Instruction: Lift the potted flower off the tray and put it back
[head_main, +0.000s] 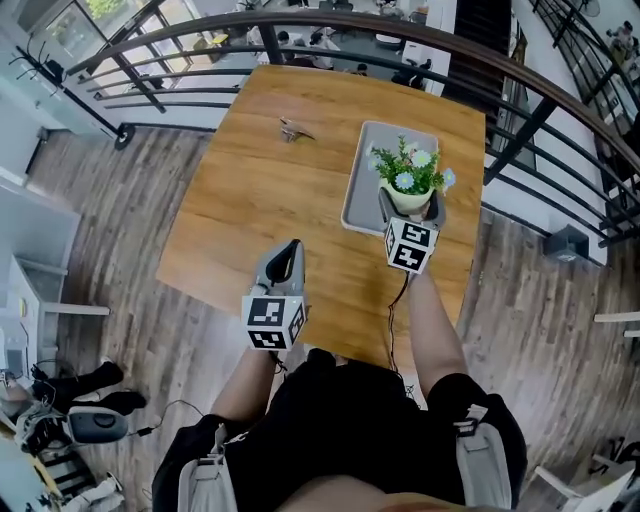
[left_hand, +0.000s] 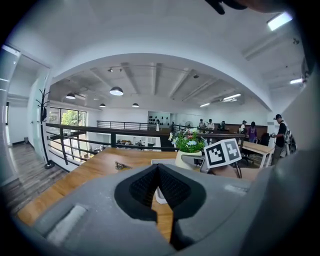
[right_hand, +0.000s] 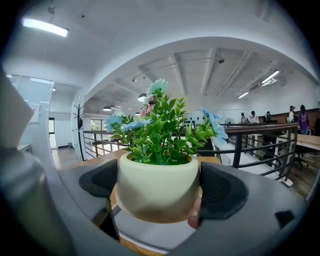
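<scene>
The potted flower (head_main: 409, 181), a cream pot (right_hand: 157, 192) of green leaves and pale blue blooms, sits between the pads of my right gripper (head_main: 409, 212), which is shut on the pot's sides. In the right gripper view the black pads (right_hand: 222, 192) press both flanks, and the pot's base looks slightly above the grey tray (right_hand: 150, 236). The tray (head_main: 372, 170) lies on the right part of the wooden table (head_main: 280, 200). My left gripper (head_main: 285, 262) hovers near the table's front edge with its jaws together and nothing in them; its tips (left_hand: 158, 170) point toward the tray.
A small grey object (head_main: 295, 128) lies on the table's far left part. A black railing (head_main: 330, 25) curves round the table's far and right sides. Wooden floor lies to the left. People stand far off at desks (left_hand: 250, 132).
</scene>
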